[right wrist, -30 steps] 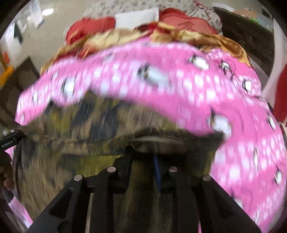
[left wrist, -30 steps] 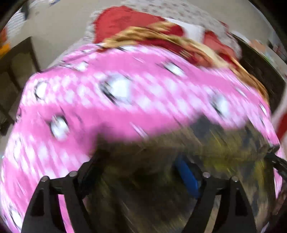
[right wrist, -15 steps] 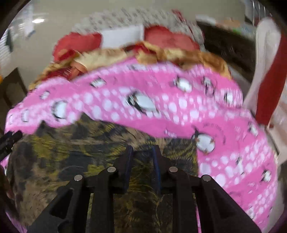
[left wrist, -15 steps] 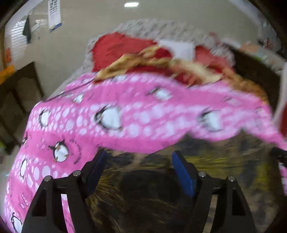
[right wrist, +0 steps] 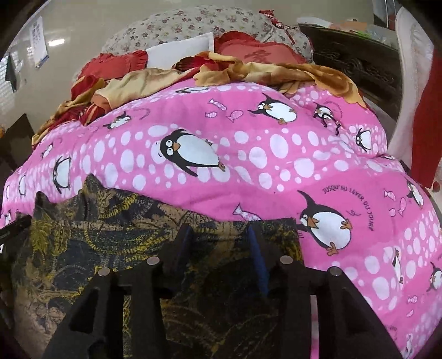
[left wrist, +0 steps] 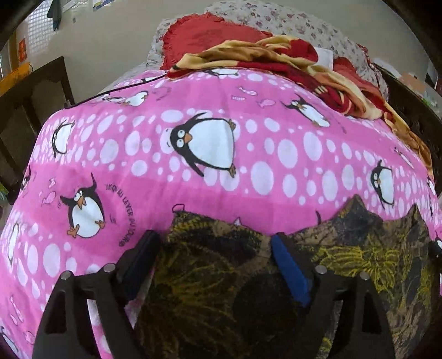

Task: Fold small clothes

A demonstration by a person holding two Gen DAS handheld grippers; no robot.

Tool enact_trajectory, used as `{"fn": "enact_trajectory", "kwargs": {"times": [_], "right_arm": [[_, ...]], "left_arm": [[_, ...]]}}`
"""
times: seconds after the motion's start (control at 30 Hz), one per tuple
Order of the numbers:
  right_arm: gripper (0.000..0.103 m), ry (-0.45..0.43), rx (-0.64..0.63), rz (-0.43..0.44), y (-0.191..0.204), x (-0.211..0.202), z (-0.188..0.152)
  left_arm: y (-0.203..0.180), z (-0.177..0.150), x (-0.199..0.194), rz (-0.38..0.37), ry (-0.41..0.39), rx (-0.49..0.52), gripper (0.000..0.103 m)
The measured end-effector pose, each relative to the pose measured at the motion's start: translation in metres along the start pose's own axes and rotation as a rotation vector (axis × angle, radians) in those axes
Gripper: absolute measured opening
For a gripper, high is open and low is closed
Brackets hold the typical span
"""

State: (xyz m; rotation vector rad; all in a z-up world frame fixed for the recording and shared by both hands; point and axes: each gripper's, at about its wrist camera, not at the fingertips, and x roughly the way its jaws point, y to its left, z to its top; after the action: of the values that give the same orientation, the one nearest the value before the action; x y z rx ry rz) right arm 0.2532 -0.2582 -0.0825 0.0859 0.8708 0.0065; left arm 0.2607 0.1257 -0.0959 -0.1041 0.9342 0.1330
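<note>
A small garment (left wrist: 221, 290) with a dark brown, black and yellow leaf print lies spread on the pink penguin blanket (left wrist: 193, 91) near its front edge. My left gripper (left wrist: 212, 244) stands over the garment's left part. Its jaws are wide and still opening, and the cloth lies flat between the blue pads without being pinched. In the right wrist view the same garment (right wrist: 96, 234) runs off to the left. My right gripper (right wrist: 219, 233) is over its right end with jaws opening, pads apart and the cloth loose below. The left gripper's tip (right wrist: 15, 225) shows at that view's left edge.
A crumpled red and gold blanket (left wrist: 290, 60), red cushions (right wrist: 254, 51) and a floral pillow (right wrist: 179, 23) lie at the far end of the bed. Dark wooden furniture (left wrist: 36, 91) stands to the left, a dark headboard (right wrist: 353, 63) and a white and red object (right wrist: 414, 82) to the right.
Both grippers have sunk toward the bed with the garment. The right jaws, pinched on the cloth before, have spread apart. The left jaws have widened, and the garment now lies flat.
</note>
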Motion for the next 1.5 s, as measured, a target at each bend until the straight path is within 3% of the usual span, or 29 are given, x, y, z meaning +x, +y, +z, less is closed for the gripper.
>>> {"fn": "enact_trajectory", "kwargs": {"times": [0.03, 0.07, 0.1, 0.2, 0.3, 0.4, 0.47, 0.57, 0.8, 0.97, 1.03, 1.13, 1.17, 1.23, 1.4, 1.47, 1.5], "right_arm": [[0.046, 0.013, -0.013, -0.012, 0.003, -0.007, 0.004], [0.045, 0.008, -0.020, -0.027, 0.007, -0.017, 0.005], [0.045, -0.022, -0.028, -0.036, 0.012, -0.030, 0.006], [0.045, -0.119, -0.109, -0.063, 0.051, -0.068, 0.005], [0.045, -0.059, -0.146, -0.053, 0.097, -0.065, -0.007], [0.044, -0.022, -0.127, -0.085, 0.119, -0.042, -0.024], [0.046, 0.036, -0.107, -0.080, 0.111, -0.018, -0.034], [0.049, -0.013, -0.040, 0.004, 0.095, -0.015, -0.039], [0.059, 0.025, -0.084, 0.017, 0.102, -0.023, -0.035], [0.058, -0.060, -0.186, 0.053, 0.114, -0.094, -0.062], [0.058, -0.045, -0.218, 0.069, 0.118, -0.100, -0.078], [0.059, 0.052, -0.240, 0.033, 0.117, -0.069, -0.101], [0.061, 0.020, -0.242, 0.036, 0.116, -0.070, -0.102], [0.061, 0.041, -0.244, 0.034, 0.117, -0.072, -0.098], [0.060, -0.068, -0.249, 0.041, 0.113, -0.107, -0.100], [0.061, -0.048, -0.232, 0.057, 0.108, -0.101, -0.106], [0.061, 0.003, -0.225, 0.058, 0.106, -0.089, -0.111]], "left_arm": [[-0.001, 0.001, -0.005, 0.001, 0.001, 0.004, 0.081], [-0.001, 0.003, -0.015, 0.012, -0.004, 0.005, 0.070], [0.000, 0.008, -0.033, 0.001, -0.038, -0.013, 0.068], [-0.014, 0.005, -0.078, -0.106, -0.135, -0.039, 0.080], [-0.057, -0.014, -0.090, -0.167, -0.146, -0.021, 0.082], [-0.089, -0.038, -0.061, -0.136, -0.060, -0.009, 0.082], [-0.101, -0.055, -0.041, -0.069, -0.043, 0.037, 0.082], [-0.104, -0.055, -0.036, -0.042, -0.055, 0.052, 0.084], [-0.105, -0.042, -0.037, -0.062, -0.019, 0.073, 0.085], [-0.073, -0.066, -0.082, -0.139, -0.052, 0.055, 0.085], [-0.059, -0.079, -0.094, -0.128, -0.050, 0.045, 0.086], [-0.053, -0.096, -0.065, -0.054, 0.038, 0.054, 0.089], [-0.056, -0.101, -0.063, -0.042, -0.001, 0.093, 0.094], [-0.060, -0.099, -0.065, -0.028, 0.008, 0.115, 0.095], [-0.025, -0.108, -0.103, -0.143, 0.019, -0.017, 0.092], [-0.014, -0.124, -0.113, -0.157, 0.028, -0.035, 0.092], [-0.012, -0.132, -0.110, -0.167, 0.050, -0.031, 0.092]]}}
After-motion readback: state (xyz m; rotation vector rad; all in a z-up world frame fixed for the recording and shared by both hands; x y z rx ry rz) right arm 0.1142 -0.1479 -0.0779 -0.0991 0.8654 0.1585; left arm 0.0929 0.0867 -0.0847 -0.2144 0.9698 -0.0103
